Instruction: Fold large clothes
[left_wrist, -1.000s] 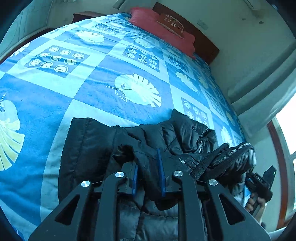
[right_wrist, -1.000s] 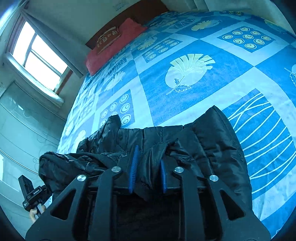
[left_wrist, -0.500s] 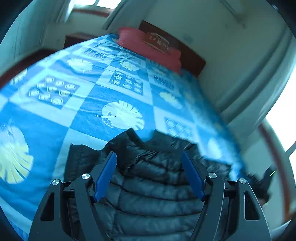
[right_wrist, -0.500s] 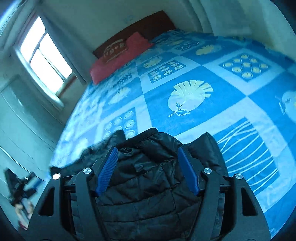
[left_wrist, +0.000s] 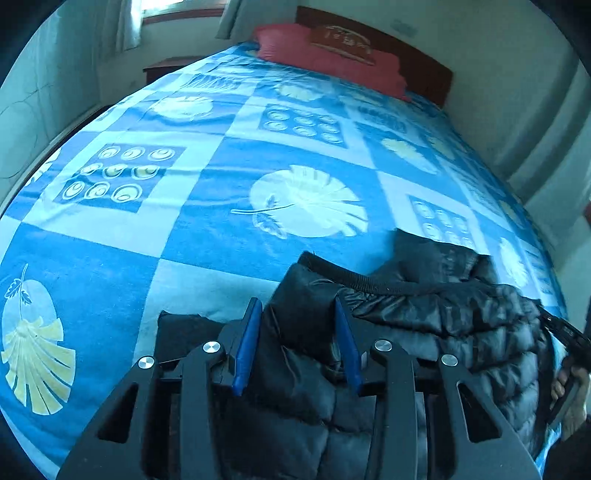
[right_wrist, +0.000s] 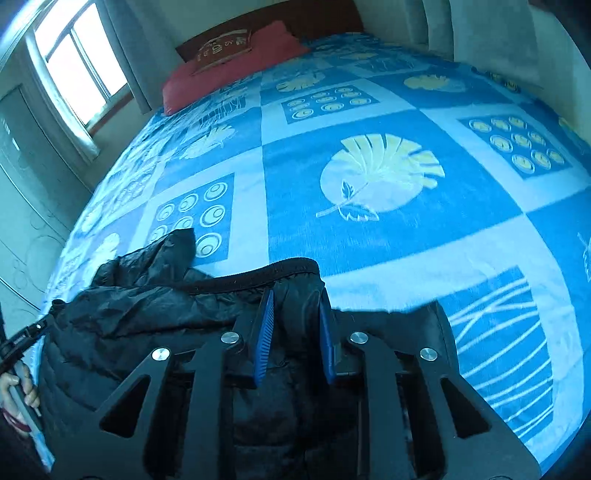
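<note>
Two claws are closing on the black puffer jacket (left_wrist: 424, 332) at the near edge of the bed: the left gripper (left_wrist: 299, 321) has a padded fold at the jacket's left corner between its blue pads, and the right gripper (right_wrist: 295, 314) squeezes a fold just under the jacket's ribbed hem. Beyond the jacket the blue patterned bedspread (right_wrist: 388, 229) runs to a red pillow (left_wrist: 325, 55) at the far end.
</note>
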